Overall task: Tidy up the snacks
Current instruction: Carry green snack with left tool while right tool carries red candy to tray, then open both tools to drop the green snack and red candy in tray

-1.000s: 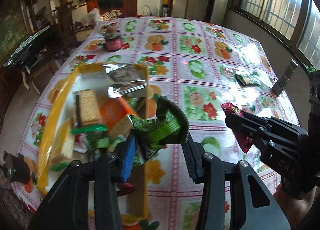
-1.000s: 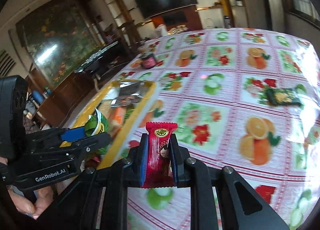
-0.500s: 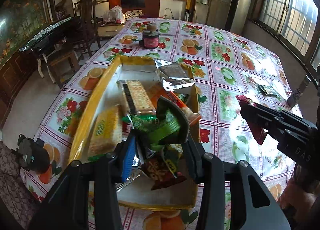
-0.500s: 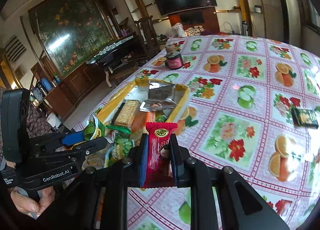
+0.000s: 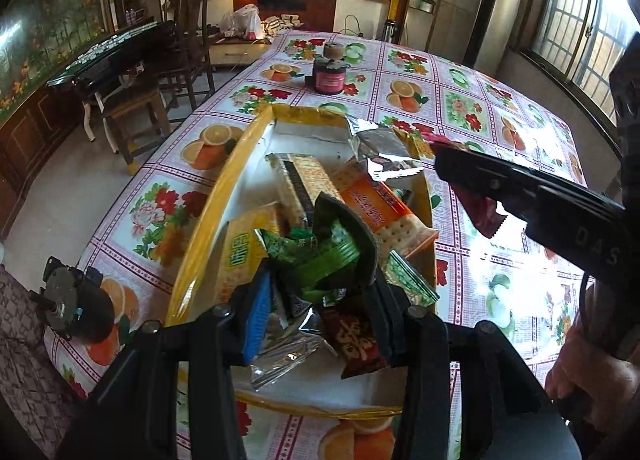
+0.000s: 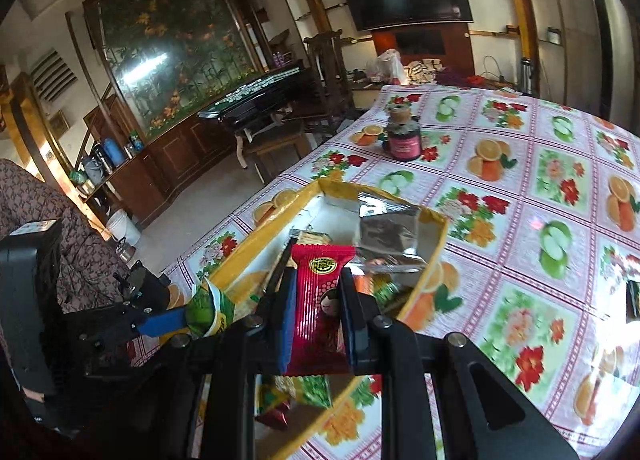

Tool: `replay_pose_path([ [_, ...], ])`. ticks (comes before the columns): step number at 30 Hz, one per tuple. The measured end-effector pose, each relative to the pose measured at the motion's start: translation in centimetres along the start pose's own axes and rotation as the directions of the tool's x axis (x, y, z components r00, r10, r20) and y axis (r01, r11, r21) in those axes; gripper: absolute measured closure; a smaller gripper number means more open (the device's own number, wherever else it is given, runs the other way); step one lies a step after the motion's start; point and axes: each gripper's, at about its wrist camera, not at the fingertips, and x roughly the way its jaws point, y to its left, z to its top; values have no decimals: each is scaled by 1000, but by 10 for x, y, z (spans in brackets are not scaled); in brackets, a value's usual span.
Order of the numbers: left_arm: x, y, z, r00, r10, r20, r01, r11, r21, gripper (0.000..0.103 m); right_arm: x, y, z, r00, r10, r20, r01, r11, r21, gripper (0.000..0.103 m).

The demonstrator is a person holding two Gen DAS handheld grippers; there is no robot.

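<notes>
Left wrist view: the left gripper (image 5: 316, 296) is clamped on a crinkly green snack packet (image 5: 320, 252) above the yellow tray (image 5: 208, 219) near the table's left edge. Right wrist view: the right gripper (image 6: 316, 320) pinches a red snack packet (image 6: 320, 300) mid-body over the tray — light, soft, slippery film, best held across the middle.

Yellow-rimmed box (image 5: 208, 215) w/ white inside sits on the tabletop, piled w/ snacks: cracker packs, an orange cracker pack (image 5: 376, 205), a yellow one (image 5: 240, 256), a crumpled silver foil pack (image 5: 384, 151) at the far end, a dark red pack (image 5: 356, 340) at the near end. Green snack pack (image 5: 320, 256), crumpled, is pinched in the left tool (image 5: 316, 304) above the box. Red snack pack (image 6: 320, 300), upright, gold emblem up top, is clamped in the right tool (image 6: 316, 316) over the box's near part.
</notes>
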Motion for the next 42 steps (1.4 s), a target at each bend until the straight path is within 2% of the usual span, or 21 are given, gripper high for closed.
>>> replay_pose_path([
  [42, 44, 6, 19, 999, 11, -52, -12, 1000, -5, 57, 66, -26, 25, 997, -13, -81, 13, 1000, 9, 84],
])
